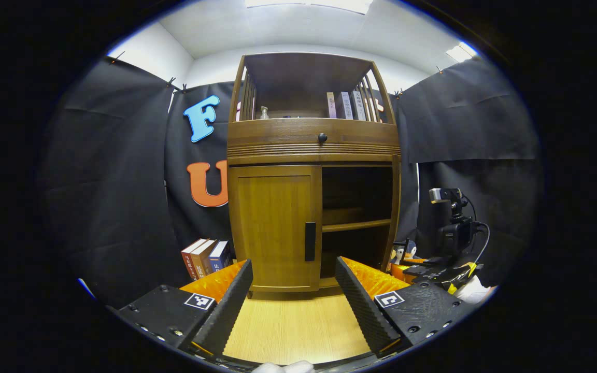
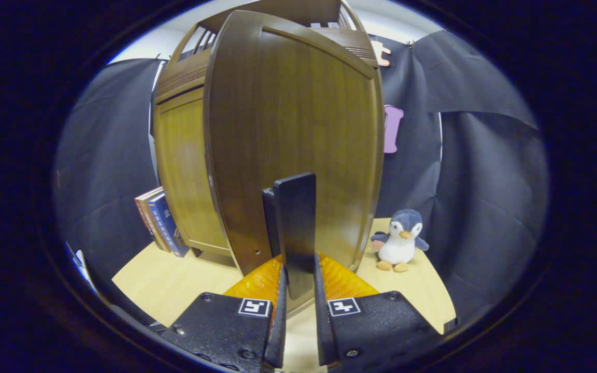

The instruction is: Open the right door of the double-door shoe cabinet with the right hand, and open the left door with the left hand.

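Right gripper clamps right door handle; left door closed.

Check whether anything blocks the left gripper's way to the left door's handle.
Nothing visible does. The left gripper is open and faces the closed left door; between its fingers and the door handle lies bare tabletop.

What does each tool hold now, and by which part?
The right tool grips the right door by its handle. The left tool holds nothing.
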Demonstrator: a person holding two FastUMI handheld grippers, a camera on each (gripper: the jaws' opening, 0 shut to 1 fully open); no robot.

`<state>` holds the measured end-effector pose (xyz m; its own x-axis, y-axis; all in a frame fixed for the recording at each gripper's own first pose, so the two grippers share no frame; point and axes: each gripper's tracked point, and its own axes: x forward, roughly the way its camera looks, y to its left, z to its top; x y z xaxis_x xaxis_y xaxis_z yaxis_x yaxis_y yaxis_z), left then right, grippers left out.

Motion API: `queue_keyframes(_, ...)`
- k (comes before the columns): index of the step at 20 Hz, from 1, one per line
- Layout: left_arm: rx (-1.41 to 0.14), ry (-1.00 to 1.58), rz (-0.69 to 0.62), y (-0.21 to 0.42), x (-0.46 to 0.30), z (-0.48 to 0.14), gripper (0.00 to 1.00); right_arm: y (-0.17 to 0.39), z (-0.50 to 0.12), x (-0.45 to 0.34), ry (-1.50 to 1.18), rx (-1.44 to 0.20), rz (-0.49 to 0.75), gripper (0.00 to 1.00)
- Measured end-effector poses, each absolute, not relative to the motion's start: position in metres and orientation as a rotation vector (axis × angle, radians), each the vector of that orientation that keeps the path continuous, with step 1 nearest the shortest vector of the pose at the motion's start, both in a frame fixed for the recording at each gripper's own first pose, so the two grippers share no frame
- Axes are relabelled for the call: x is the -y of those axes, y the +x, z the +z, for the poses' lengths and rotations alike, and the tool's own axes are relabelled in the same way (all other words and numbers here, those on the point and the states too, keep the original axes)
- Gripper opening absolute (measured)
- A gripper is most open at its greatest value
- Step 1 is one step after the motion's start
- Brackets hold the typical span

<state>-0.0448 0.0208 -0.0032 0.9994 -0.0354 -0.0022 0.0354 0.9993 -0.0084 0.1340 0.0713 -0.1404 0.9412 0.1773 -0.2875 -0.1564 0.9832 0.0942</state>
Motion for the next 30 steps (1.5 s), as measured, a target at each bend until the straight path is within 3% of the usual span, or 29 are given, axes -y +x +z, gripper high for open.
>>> queue_keyframes(7, -0.017, -0.004, -0.109, -0.036, 0.006, -0.012, 0.96, 0.120, -0.145, -0.033, 0.089, -0.295, 0.135, 0.20)
queue_keyframes(8, -0.021, -0.013, -0.125, -0.035, 0.012, -0.014, 1.00, 0.119, -0.145, -0.026, 0.093, -0.300, 0.129, 0.19)
queue_keyframes(16, -0.017, -0.023, -0.204, -0.025, 0.052, -0.012, 0.96, 0.112, -0.150, 0.043, 0.098, -0.299, 0.052, 0.05)
queue_keyframes(30, -0.035, 0.001, -0.133, -0.022, 0.130, 0.001, 0.96, 0.127, -0.160, 0.109, 0.135, -0.322, 0.210, 0.04)
